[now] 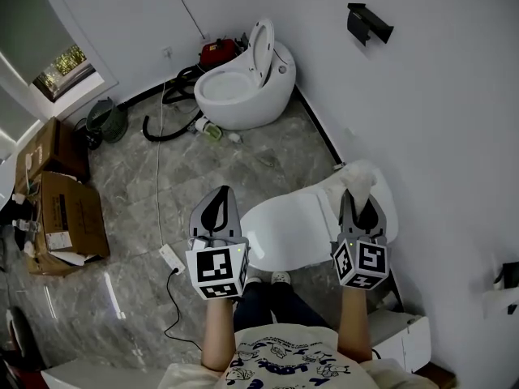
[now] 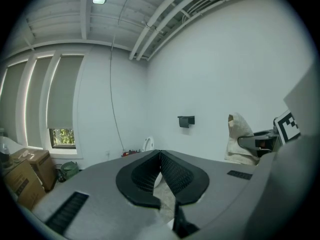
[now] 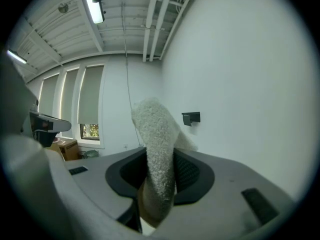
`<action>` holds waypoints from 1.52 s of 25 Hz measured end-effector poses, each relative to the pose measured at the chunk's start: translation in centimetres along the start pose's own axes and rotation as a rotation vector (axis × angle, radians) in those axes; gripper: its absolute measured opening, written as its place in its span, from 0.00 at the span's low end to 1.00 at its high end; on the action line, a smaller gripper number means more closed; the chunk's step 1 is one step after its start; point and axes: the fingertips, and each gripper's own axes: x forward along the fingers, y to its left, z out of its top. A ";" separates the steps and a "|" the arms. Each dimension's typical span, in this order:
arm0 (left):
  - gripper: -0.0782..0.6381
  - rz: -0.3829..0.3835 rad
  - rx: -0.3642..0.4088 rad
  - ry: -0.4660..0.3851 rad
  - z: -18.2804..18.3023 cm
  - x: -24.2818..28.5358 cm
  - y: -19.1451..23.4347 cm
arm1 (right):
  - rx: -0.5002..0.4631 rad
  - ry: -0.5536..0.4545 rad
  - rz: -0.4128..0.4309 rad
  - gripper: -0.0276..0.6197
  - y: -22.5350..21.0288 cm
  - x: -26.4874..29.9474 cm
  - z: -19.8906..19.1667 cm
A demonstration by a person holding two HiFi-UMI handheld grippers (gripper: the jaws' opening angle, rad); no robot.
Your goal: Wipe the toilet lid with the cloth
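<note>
Pre-wipe stage. The right gripper is clamped on the beige terry cloth, which sticks up out of its jaws over the right end of the closed toilet lid; no contact is visible. The left gripper has its jaws together with nothing in them, just off the lid's left edge. Next, probably: tip the right gripper down, press the cloth flat, sweep across. The lid is glossy white and looks slick. Grey marble-look floor, white walls, a second toilet farther off, cardboard boxes at left.
</note>
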 end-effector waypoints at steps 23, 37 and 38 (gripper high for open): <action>0.12 -0.090 -0.007 0.215 -12.6 8.1 3.7 | -0.070 0.249 -0.023 0.23 0.8 8.0 -14.3; 0.12 -0.132 -0.021 0.358 -23.7 14.9 2.7 | -0.026 0.411 -0.053 0.23 -2.5 15.3 -28.2; 0.12 -0.139 -0.019 0.368 -24.5 15.3 2.5 | -0.024 0.420 -0.055 0.23 -2.6 15.8 -29.1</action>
